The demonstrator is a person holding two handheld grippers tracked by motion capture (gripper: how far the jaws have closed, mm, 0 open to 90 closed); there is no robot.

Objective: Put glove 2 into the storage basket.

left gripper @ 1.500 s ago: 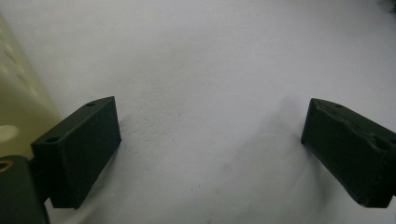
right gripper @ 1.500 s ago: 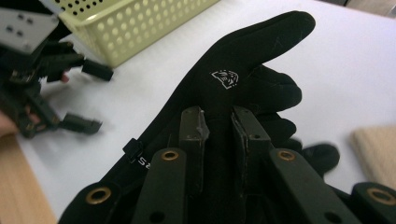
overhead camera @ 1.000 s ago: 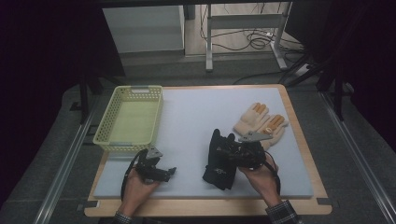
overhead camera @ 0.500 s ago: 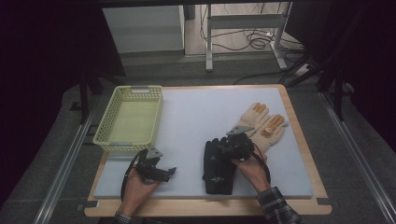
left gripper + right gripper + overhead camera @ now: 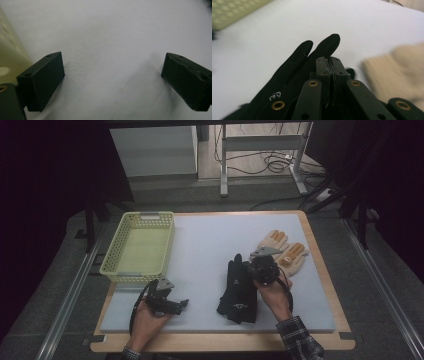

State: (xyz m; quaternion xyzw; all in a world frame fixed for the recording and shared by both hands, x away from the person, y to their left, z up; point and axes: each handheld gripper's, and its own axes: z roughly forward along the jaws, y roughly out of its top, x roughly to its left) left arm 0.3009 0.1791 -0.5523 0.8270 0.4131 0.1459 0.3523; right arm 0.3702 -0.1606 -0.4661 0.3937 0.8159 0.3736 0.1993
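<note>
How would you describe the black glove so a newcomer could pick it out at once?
On the pale mat covering the wooden table, look right of centre, where the right gripper rests. The black glove lies flat under it, fingers pointing away from the person. Its neighbour, the beige glove with orange fingertips, is pale; this one is all black with a small white logo.

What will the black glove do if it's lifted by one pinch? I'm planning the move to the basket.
The black glove lies flat and looks like thin fabric, so it will probably droop. It seems light. The right gripper, jaws together over it, may pinch just one layer.
</note>
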